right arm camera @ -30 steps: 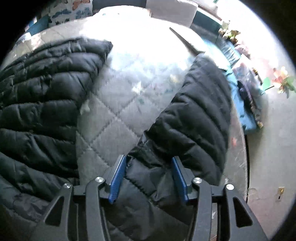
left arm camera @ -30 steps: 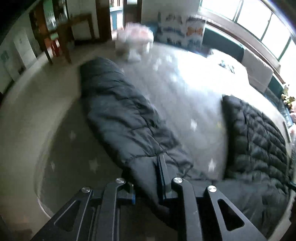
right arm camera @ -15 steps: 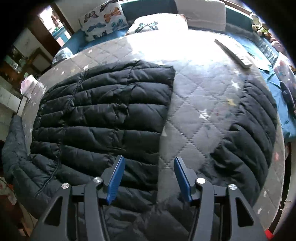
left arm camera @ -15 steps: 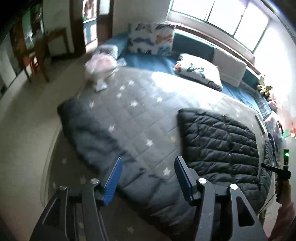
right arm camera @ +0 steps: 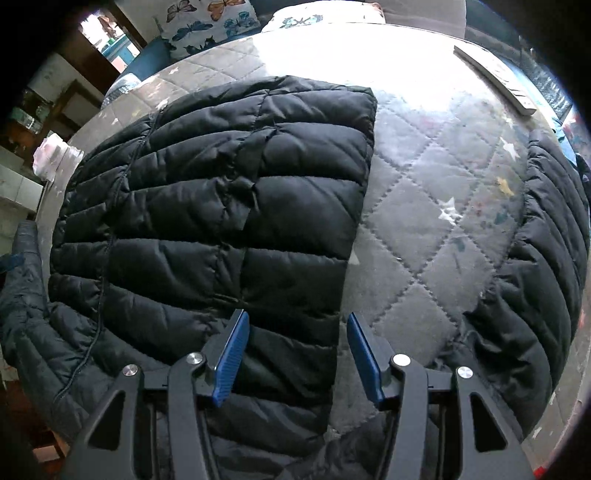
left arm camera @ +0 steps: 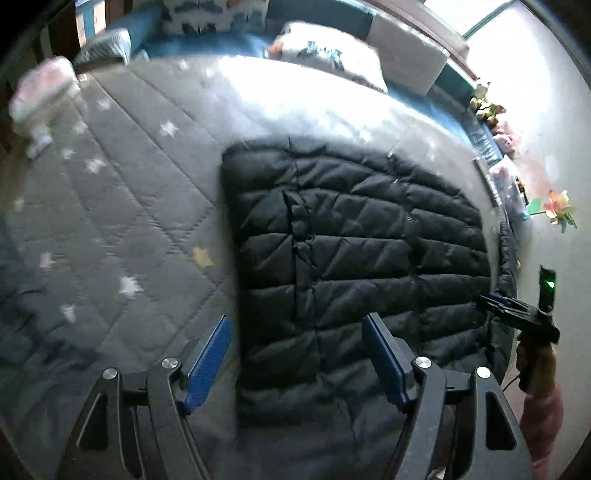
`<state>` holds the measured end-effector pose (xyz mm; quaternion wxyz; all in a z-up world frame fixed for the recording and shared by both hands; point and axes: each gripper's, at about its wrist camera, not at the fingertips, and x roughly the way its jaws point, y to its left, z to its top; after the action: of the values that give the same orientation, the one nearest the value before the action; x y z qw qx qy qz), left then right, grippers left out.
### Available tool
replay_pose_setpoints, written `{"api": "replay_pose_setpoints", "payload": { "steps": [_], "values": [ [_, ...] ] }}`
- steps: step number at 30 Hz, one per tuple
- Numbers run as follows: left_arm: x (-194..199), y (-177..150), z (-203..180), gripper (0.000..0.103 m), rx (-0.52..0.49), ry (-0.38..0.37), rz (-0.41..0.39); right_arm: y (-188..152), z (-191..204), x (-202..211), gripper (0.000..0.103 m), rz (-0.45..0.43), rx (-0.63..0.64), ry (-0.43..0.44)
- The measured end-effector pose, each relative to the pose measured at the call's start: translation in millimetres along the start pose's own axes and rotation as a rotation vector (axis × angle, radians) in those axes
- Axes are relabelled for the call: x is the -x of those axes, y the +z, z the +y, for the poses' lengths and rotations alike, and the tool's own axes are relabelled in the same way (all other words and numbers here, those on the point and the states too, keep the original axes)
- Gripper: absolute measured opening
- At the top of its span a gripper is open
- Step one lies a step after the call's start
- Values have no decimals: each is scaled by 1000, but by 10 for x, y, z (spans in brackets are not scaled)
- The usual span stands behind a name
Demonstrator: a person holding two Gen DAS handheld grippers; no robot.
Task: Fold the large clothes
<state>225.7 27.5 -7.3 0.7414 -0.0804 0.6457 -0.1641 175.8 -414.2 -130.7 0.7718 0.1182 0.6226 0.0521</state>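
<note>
While the jacket lies spread flat on the bed, sleeves out for folding, both grippers point steeply down over it. The left gripper is opening, empty, the jacket's edge between its jaws. The right gripper stands half open, empty, above the jacket's other edge.

Bed and room around the work area

A grey quilted bedspread with pale stars covers the bed; one yellow star lies at about 9 o'clock from the left view's centre. A butterfly-print pillow sits at 11 o'clock in the right view, a second printed pillow at 12 o'clock in the left view. A remote control lies at 2 o'clock, a blurred pink-white bundle at 10 o'clock, and a paper pinwheel at 3 o'clock.
</note>
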Motion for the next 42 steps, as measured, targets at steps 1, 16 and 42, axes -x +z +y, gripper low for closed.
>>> {"api": "replay_pose_setpoints", "payload": {
  "steps": [1, 16, 42],
  "values": [
    [-105, 70, 61, 78, 24, -10, 22, 18, 13, -20, 60, 3, 1, 2],
    [-967, 382, 320, 35, -44, 62, 22, 261, 96, -188, 48, -34, 6, 58],
    [-225, 1330, 733, 39, 99, 83, -209, 1335, 701, 224, 29, -174, 162, -125]
  ]
}}
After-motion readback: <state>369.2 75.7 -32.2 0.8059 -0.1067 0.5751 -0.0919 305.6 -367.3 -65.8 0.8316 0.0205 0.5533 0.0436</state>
